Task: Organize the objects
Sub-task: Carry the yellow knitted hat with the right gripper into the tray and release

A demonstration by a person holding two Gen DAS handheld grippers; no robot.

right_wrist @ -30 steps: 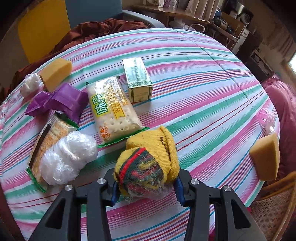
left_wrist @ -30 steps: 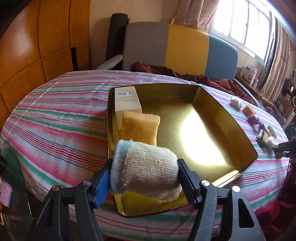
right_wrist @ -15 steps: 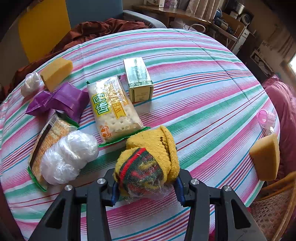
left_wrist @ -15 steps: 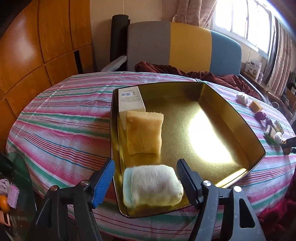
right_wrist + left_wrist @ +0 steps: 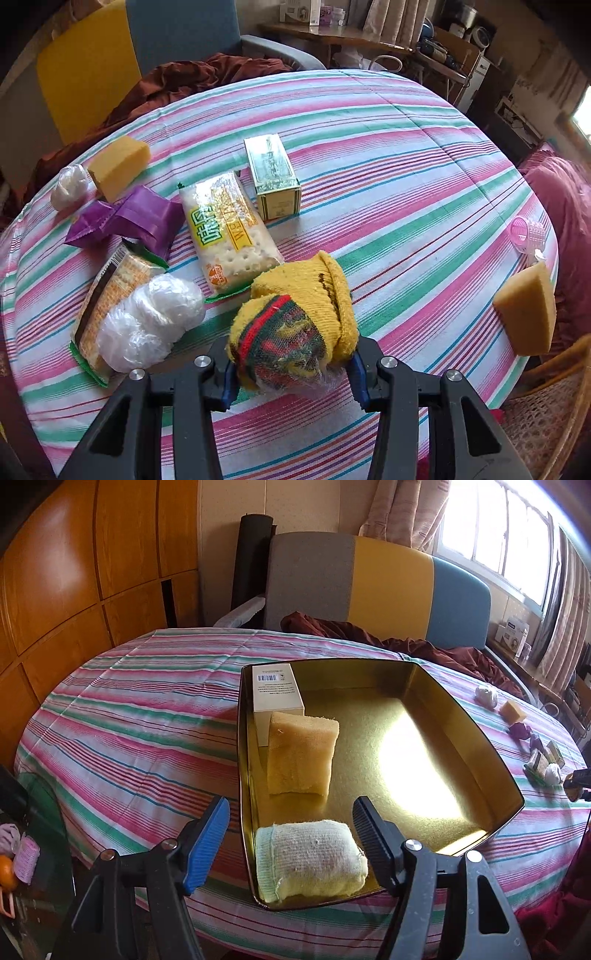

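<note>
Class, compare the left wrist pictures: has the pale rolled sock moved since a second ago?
Yes. The pale rolled sock was held between the jaws of the left gripper; they have just been opening, and it now lies free in the gold tray's near corner.

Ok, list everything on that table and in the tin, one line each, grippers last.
tin tray: 1, gold, on the striped tablecloth
white box: 1, white, far left corner of the tray
sponge in tray: 1, yellow, against the white box
pale sock roll: 1, cream, near left corner of the tray
loose sponges: 2, yellow, far left and right table edge
cracker packs: 2, clear and green, centre and left
purple packet: 1, left
plastic bag balls: 2, white, and
green box: 1, centre
pink roller: 1, right edge
yellow sock roll: 1, in right gripper
left gripper: open, over the pale sock roll
right gripper: shut on the yellow sock roll
</note>
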